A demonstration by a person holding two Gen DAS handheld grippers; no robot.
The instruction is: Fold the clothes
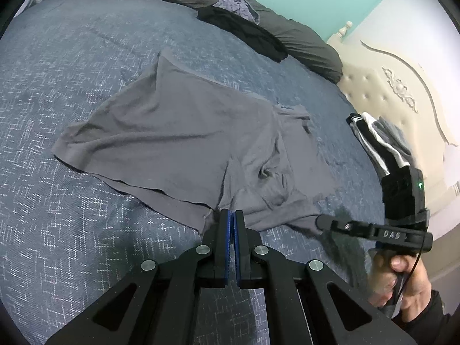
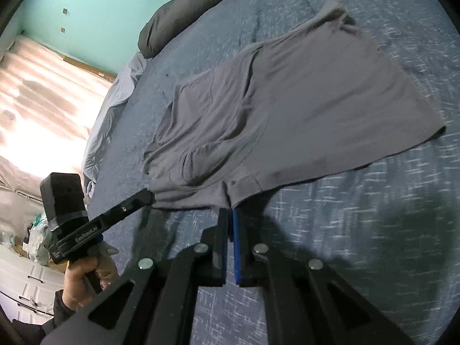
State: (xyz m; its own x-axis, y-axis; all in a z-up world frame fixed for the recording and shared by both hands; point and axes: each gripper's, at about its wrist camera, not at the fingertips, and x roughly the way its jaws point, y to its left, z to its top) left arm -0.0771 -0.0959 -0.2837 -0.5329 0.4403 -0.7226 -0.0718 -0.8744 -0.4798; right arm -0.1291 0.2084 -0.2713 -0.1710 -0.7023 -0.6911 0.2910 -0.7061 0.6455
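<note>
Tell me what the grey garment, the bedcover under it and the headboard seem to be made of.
Grey garment: thin, matte knit, probably cotton or a blend; it lies in soft wrinkles. Bedcover: woven, textured fabric, blue with white flecks. Headboard: cream, button-tufted padding that looks like faux leather, with a carved, painted frame.

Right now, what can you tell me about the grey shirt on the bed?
The grey T-shirt is plain, soft-looking knit, spread mostly flat but wrinkled on the blue patterned bedspread. One side looks folded in over the body, with a bunched sleeve near the front edge. The left gripper and the right gripper both sit at its near edge, jaws closed together, apparently pinching the cloth. Nothing else touches it.
</note>
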